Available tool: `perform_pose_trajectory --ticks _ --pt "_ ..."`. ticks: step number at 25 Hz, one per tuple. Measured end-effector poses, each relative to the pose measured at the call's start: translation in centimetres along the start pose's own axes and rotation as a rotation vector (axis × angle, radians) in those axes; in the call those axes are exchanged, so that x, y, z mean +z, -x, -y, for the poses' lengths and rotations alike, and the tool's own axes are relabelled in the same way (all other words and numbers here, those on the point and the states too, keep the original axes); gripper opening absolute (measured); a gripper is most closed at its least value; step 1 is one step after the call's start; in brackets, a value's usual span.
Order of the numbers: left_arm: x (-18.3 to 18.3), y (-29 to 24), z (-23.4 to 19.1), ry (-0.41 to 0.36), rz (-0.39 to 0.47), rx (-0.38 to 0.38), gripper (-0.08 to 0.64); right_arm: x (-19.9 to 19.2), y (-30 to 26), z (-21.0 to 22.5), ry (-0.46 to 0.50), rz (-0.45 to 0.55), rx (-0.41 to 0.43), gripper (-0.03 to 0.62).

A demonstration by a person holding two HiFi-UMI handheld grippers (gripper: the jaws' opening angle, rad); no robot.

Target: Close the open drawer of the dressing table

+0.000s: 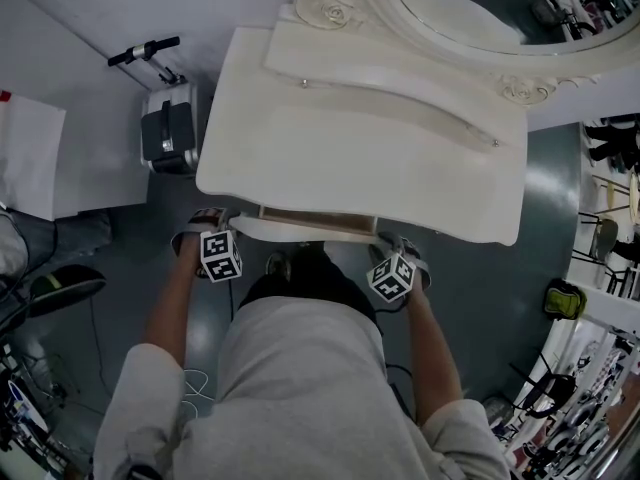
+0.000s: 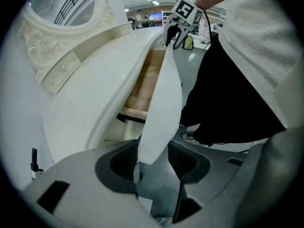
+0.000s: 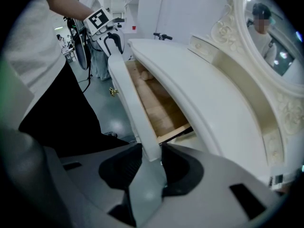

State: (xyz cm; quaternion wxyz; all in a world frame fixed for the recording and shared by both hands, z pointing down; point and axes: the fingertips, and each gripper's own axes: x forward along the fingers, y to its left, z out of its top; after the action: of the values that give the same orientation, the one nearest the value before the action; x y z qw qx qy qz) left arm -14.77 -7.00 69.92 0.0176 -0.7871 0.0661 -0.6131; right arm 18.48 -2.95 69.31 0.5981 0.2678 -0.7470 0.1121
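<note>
Looks steeply down on the cream dressing table [image 1: 350,158] and its pale surface; finds the drawer [image 1: 310,215] standing partway out under the front edge, with a strip of wooden bottom visible behind the curved white drawer front [image 1: 300,231]. Holds that drawer front at both ends. Clamps the left gripper [image 1: 207,220] on the left end, with fingers [image 2: 121,158] pressed against the two faces of the panel; clamps the right gripper [image 1: 392,240] on the right end the same way, with fingers [image 3: 183,167] tight on either side of the board. Points both grippers steeply downward, marker cubes uppermost, one forearm at each side of the drawer. Takes in, beyond the surface, an oval mirror [image 1: 470,8] in a carved frame; takes in, just left of the table on the grey floor [image 1: 500,298], a silver-and-black case [image 1: 168,128].
</note>
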Motion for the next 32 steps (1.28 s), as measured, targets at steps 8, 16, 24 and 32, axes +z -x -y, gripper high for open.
perform_pose_trajectory --ticks 8,16,24,32 --pt "0.04 -0.04 -0.45 0.003 0.002 0.006 0.193 0.16 -0.13 0.4 -0.003 -0.003 -0.007 0.135" --pt "0.11 -0.23 -0.61 0.001 0.003 0.007 0.192 0.2 -0.22 0.57 -0.006 -0.002 -0.01 0.137" --pt "0.21 -0.18 -0.9 0.008 0.003 0.016 0.192 0.31 -0.27 0.91 -0.009 0.0 -0.019 0.138" --pt "0.22 -0.26 -0.92 0.011 -0.003 0.022 0.192 0.33 -0.48 1.04 -0.032 -0.016 -0.061 0.146"
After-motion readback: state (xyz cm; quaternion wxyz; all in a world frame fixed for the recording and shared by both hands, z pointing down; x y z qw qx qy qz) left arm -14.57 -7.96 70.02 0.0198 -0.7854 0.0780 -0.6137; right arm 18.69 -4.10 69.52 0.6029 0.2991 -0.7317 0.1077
